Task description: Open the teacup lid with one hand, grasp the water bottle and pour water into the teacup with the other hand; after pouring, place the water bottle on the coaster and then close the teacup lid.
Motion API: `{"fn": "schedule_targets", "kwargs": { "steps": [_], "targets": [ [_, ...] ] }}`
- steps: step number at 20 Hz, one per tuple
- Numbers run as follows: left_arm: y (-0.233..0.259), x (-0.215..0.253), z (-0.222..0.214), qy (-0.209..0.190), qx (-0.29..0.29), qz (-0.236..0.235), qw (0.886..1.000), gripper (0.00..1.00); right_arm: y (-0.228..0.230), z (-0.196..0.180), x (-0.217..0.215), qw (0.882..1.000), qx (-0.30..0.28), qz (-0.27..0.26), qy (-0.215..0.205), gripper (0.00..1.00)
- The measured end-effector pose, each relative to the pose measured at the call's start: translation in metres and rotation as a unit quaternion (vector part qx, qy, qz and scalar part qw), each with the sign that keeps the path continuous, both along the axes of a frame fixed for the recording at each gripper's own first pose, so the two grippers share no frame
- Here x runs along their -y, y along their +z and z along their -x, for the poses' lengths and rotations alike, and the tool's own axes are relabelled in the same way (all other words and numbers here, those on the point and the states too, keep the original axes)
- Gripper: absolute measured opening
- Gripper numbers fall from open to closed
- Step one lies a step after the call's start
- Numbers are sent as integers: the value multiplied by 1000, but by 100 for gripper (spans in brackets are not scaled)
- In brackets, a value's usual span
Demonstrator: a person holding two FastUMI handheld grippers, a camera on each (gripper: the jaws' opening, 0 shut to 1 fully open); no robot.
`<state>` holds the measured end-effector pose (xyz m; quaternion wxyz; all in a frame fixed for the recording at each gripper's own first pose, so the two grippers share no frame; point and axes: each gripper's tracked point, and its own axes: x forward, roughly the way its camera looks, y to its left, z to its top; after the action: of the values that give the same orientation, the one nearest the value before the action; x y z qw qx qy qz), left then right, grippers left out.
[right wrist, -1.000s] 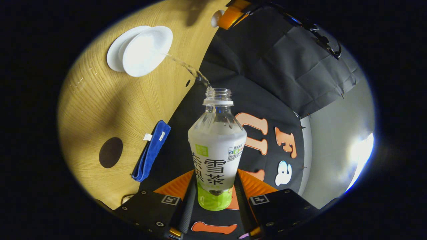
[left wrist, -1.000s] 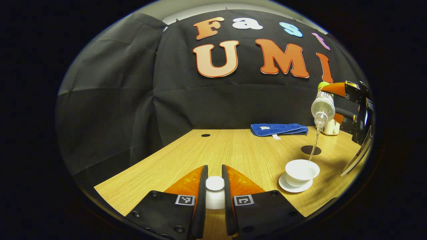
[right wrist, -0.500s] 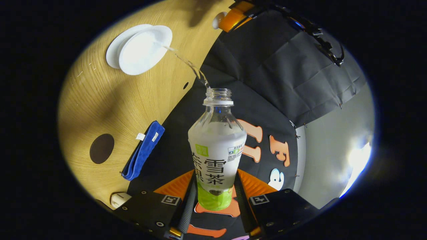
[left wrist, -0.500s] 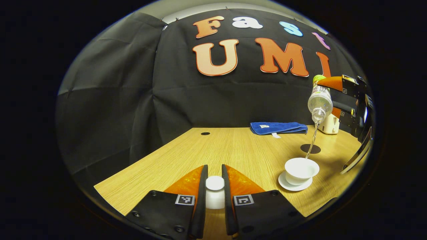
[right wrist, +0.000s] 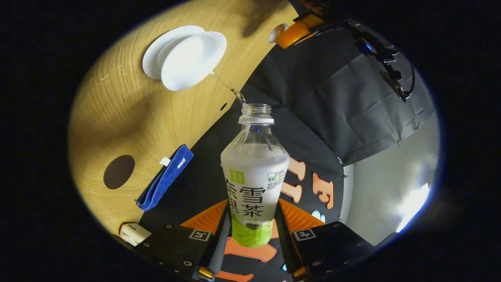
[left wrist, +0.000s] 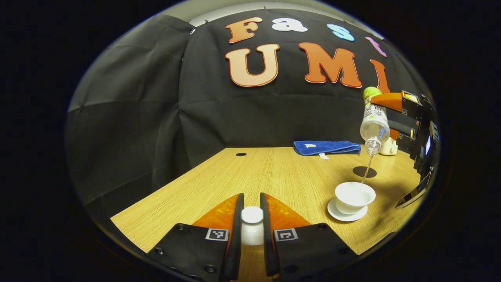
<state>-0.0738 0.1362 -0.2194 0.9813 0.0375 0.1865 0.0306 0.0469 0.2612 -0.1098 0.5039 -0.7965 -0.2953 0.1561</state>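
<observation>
My left gripper [left wrist: 252, 213] is shut on the white teacup lid [left wrist: 252, 225], held low over the near table. The white teacup [left wrist: 354, 192] stands uncovered on its saucer [left wrist: 339, 213] to the right. Above it my right gripper [left wrist: 395, 117] tilts the clear water bottle [left wrist: 373, 123] neck down, and a thin stream of water falls into the cup. In the right gripper view the right gripper [right wrist: 250, 213] is shut on the bottle [right wrist: 254, 172], whose open mouth points at the teacup [right wrist: 193, 60]. The dark round coaster [left wrist: 364, 171] [right wrist: 119, 172] lies behind the cup.
A folded blue cloth [left wrist: 327, 147] [right wrist: 164, 182] lies at the back of the wooden table [left wrist: 274, 176]. A small white object [left wrist: 388, 147] [right wrist: 133, 233] sits at the far right behind the bottle. A small hole [left wrist: 241, 154] marks the tabletop at the back left.
The bottle has risen toward upright and its stream has thinned. The left gripper with the lid has stayed put.
</observation>
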Motion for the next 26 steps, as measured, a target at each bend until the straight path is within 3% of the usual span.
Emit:
{"fn": "schedule_targets", "kwargs": {
  "steps": [3, 11, 17, 21, 26],
  "targets": [
    [-1, 2, 0, -2, -1, 1, 1000, 28, -3, 3, -5, 1000, 2, 7, 11, 58],
    [1, 7, 0, -8, 4, -1, 1000, 28, -15, 8, -8, 1000, -23, -2, 11, 61],
    [7, 25, -2, -25, 14, 10, 1000, 28, -43, 9, 7, 992, -113, -54, -29, 62],
    [15, 34, -6, -33, 24, 14, 999, 28, -55, 12, 11, 971, -197, -122, -57, 60],
    [33, 50, -10, -49, 45, 22, 998, 28, -51, 6, 14, 919, -304, -238, -77, 62]
  ]
}}
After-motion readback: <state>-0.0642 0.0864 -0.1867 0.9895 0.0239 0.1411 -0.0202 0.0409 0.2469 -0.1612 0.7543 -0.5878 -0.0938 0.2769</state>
